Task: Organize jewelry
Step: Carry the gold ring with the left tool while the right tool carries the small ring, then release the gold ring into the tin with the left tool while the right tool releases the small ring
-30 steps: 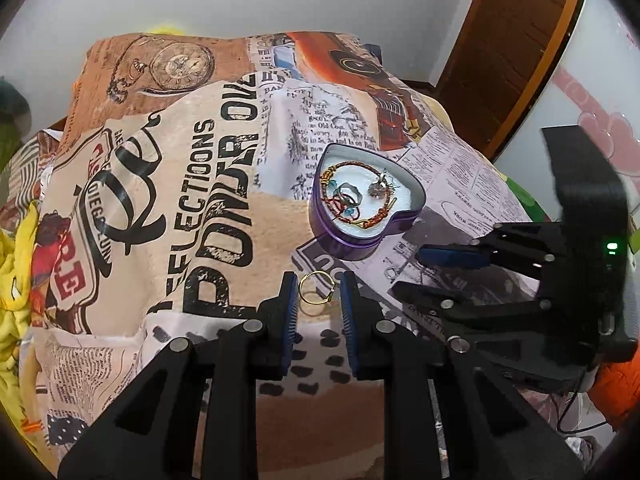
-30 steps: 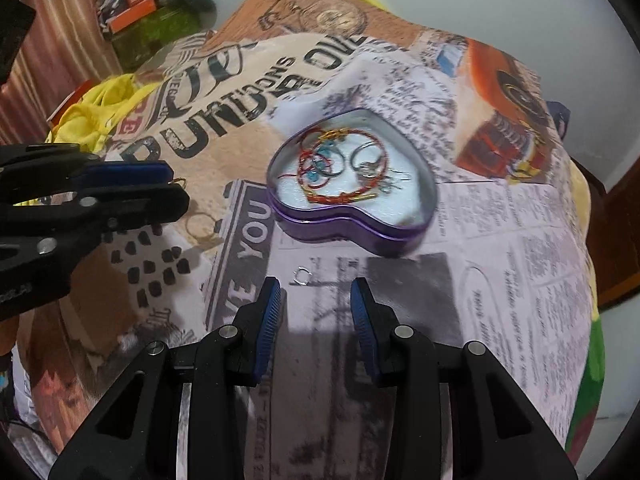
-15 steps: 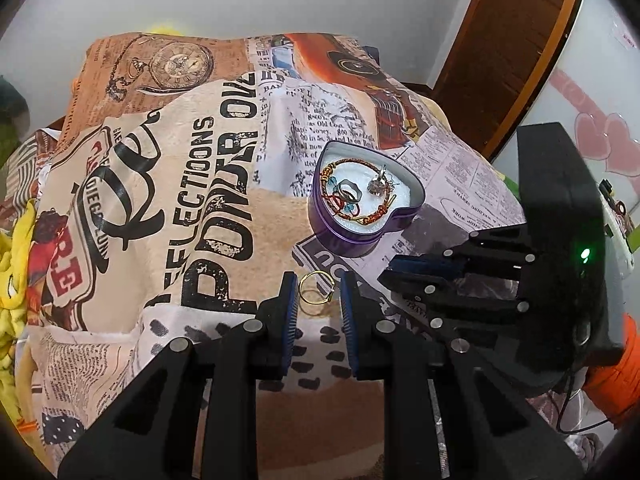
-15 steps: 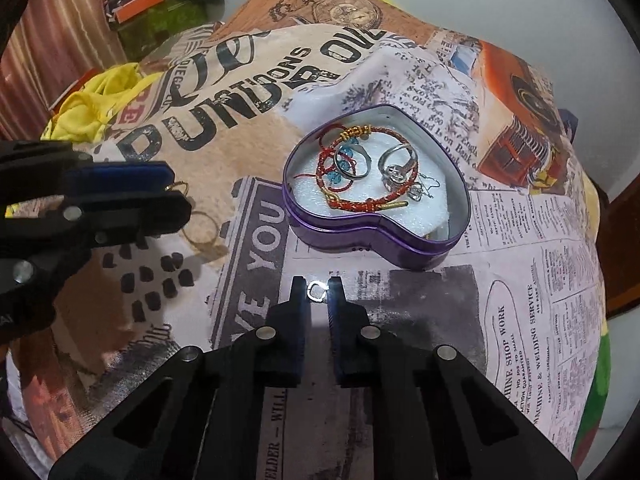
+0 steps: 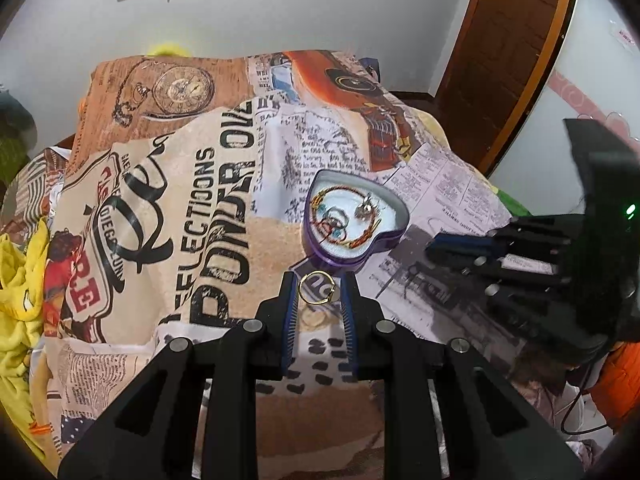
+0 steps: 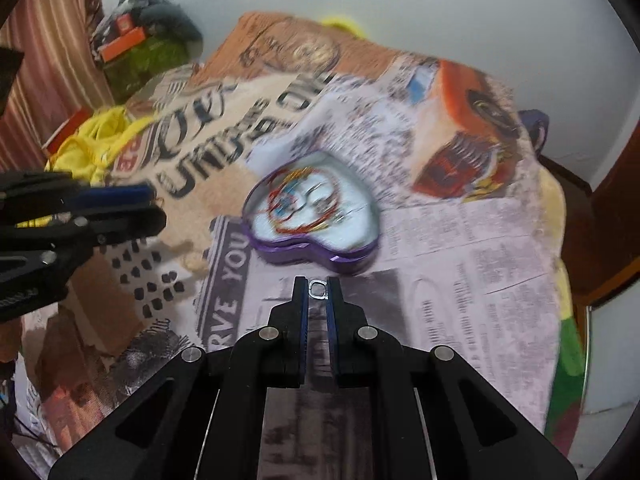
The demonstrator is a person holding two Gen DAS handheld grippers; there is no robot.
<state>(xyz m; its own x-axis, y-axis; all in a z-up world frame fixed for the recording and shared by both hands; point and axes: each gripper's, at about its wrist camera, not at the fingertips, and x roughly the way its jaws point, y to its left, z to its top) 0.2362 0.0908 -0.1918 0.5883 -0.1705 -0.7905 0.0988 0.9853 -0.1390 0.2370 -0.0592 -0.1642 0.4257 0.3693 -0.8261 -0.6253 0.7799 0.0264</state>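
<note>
The left gripper (image 5: 319,294) is clenched on a thin gold ring (image 5: 317,288), pinching it across its width so the loop stands clear of the cloth; its shadow lies on the fabric just below, which suggests the ring is lifted rather than resting. The right gripper (image 6: 317,290) is likewise closed on a small silver ring (image 6: 318,289), caught at the very tips of its blue pads. Holding each piece by the fingertips makes sense: it keeps the ring in sight and leaves it free to drop cleanly when the jaws part.

Both rings hang just in front of the near edge of the purple heart-shaped tin (image 5: 340,258), which is open and white-lined and already holds a red-and-gold cord bracelet (image 5: 352,236) and a few rings. The tin is evidently the collecting place, and both grippers are lined up toward it — the right one sits to the right of the tin in the left wrist view, the left one to the left in the right wrist view.

The surface is a soft printed blanket (image 5: 200,184), patterned with newspaper text, a pocket watch and an old orange car, draped over what looks like a bed. Yellow cloth (image 5: 20,280) is bunched at the left edge. Behind stand a pale wall and, far right, a brown wooden door (image 5: 516,40). The right wrist view is motion-blurred, so detail inside the tin is uncertain there.
</note>
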